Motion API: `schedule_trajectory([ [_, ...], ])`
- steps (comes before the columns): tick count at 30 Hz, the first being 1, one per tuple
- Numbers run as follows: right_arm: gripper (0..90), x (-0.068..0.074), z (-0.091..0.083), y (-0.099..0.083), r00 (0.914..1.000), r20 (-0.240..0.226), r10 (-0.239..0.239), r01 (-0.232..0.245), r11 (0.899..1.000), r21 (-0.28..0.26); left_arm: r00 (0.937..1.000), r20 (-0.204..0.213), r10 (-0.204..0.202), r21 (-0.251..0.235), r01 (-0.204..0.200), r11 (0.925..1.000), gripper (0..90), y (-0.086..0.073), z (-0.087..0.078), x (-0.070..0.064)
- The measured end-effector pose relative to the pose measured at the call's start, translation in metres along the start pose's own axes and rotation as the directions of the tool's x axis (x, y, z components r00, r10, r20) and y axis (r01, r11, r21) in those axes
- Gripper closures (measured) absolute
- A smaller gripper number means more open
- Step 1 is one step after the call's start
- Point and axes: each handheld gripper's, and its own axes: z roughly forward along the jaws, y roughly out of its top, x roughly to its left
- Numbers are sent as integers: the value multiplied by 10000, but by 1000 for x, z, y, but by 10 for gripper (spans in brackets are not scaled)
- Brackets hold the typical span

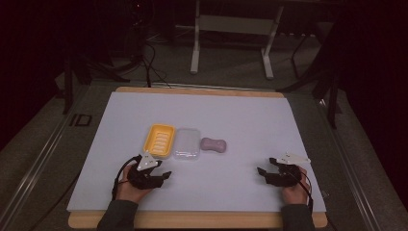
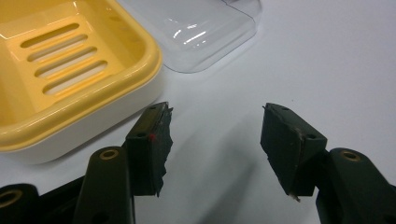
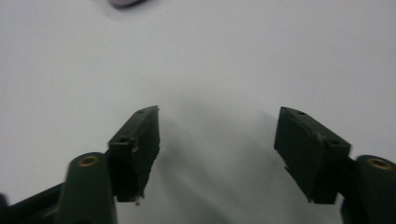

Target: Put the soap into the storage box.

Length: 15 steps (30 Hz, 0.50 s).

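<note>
A yellow soap dish (image 1: 160, 140) with a slotted bottom lies on the white table top, a clear plastic lid (image 1: 187, 143) right beside it and a mauve bar of soap (image 1: 213, 144) to the lid's right. My left gripper (image 1: 163, 169) rests low near the front, just below the dish, open and empty. In the left gripper view the dish (image 2: 70, 70) lies close at upper left and the lid (image 2: 201, 32) above the gap between the jaws. My right gripper (image 1: 265, 166) stands open at front right, nothing between its jaws; the soap's edge (image 3: 125, 3) peeks in at the top.
The white mat (image 1: 240, 115) covers a wooden board (image 1: 192, 219) whose edge shows at the front. Beyond the table stand white table legs (image 1: 195, 57) and dark cables on the floor.
</note>
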Motion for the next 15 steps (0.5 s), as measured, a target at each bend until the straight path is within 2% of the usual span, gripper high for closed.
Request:
schedule_trajectory([
  [3,321,1,-2,-1,9999,-6,-148,148,9997,-186,10000,93,25,-25,-24,10000,431,0,0,-1],
  [8,319,5,0,0,9990,78,-430,430,9991,9,9993,315,-194,-162,199,9997,434,3,-3,1],
  [15,307,5,0,-1,9987,147,-481,481,9988,-42,9984,563,-64,-88,69,9999,436,7,-7,4],
])
